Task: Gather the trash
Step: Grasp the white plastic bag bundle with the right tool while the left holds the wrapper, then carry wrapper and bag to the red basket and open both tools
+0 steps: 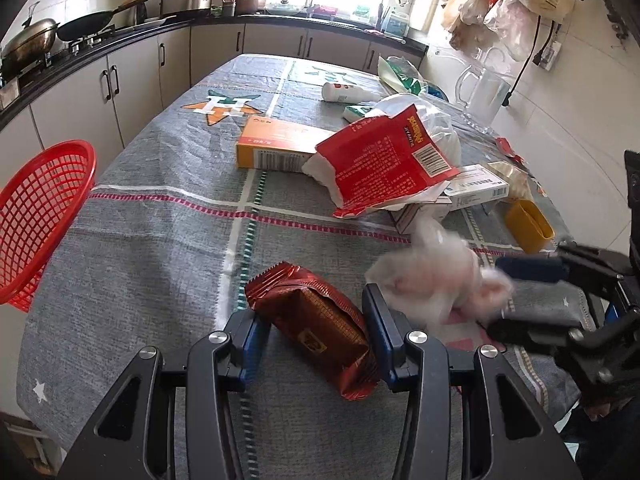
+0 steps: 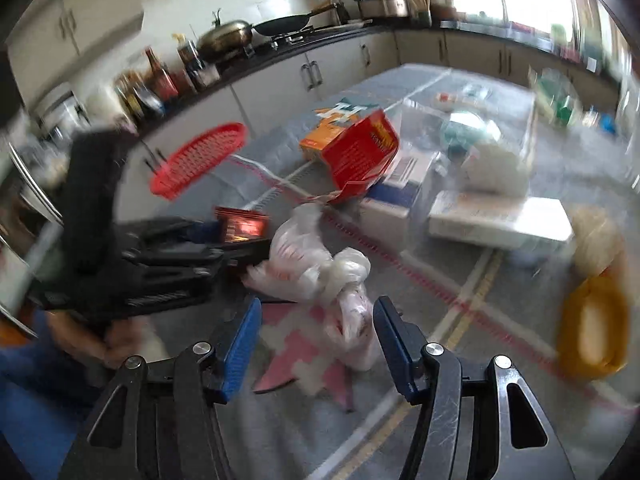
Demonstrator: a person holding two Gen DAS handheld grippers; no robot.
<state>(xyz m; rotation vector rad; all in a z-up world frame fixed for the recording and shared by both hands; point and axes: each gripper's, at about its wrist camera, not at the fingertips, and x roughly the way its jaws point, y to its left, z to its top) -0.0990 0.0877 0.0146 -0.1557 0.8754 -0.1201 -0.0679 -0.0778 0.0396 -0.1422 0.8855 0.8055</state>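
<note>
While the left tool (image 1: 314, 334) pinches a light, crinkly snack packet (image 1: 316, 330), the right tool (image 2: 316, 344) stands spread around a soft, slippery plastic bag (image 2: 320, 272), best gripped at its knotted middle.

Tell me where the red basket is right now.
The red basket sits at the table's left edge in the left wrist view, overhanging it beside the cabinets, left of the brown wrapper between the left gripper's fingers.

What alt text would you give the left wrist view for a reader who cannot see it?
The left gripper holds a dark red snack packet between its fingers over a grey patterned tablecloth. To its right, the right gripper straddles a blurred crumpled white plastic bag. A red mesh basket sits at the table's left edge, and boxes and wrappers lie beyond.
</note>
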